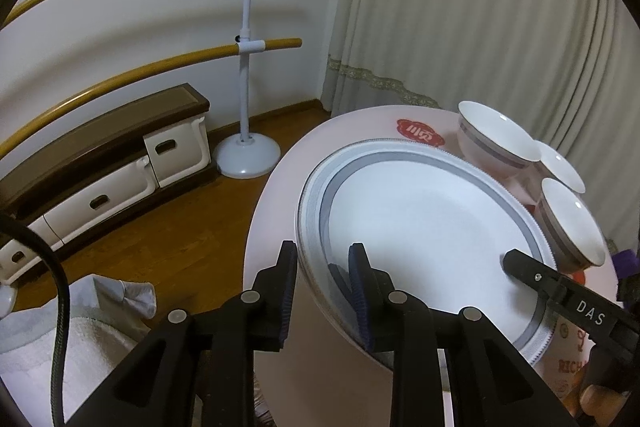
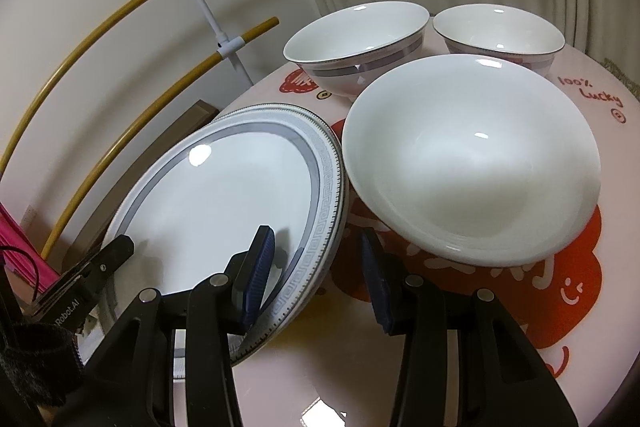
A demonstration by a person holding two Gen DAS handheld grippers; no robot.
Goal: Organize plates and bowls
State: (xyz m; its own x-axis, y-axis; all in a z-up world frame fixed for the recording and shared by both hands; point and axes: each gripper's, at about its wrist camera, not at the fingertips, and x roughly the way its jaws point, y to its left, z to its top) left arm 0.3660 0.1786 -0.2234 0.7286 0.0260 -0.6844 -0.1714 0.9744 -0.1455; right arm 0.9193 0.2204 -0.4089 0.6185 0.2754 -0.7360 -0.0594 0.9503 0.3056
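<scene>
Both grippers are on the plate (image 1: 420, 227), at opposite rim edges. It's the top plate of a stack, and it sits on the surface (image 1: 276, 211) hard against the near-left edge, with floor right beyond.

Left gripper (image 1: 324, 267): fingers narrow, straddling the plate's left rim, one pad (image 1: 358, 267) inside on the plate face and the other outside. Looks pinched on the rim, though I can't confirm firm contact.

Right gripper (image 2: 316, 259): fingers at medium width, straddling the right rim. The inner pad (image 2: 260, 259) rests over the plate face; the outer one hangs clear of the rim, above the surface — not clamped, as far as I can see.

The key relation is that the rim runs between each finger pair, so either can close without moving sideways. The left is the one that seems engaged.

Room to move:
- The plain bowl (image 2: 472, 155) is just beside the plate's right rim, touching or nearly so, and close to the right outer finger.
- The two banded bowls (image 2: 356, 43) sit further back, near the far edge by the curtain (image 1: 480, 7).
- Up looks like the only clear way out — sliding right hits the bowl and sliding left goes off the surface.

The right finger gap is tight against that bowl, so I'd watch it.
</scene>
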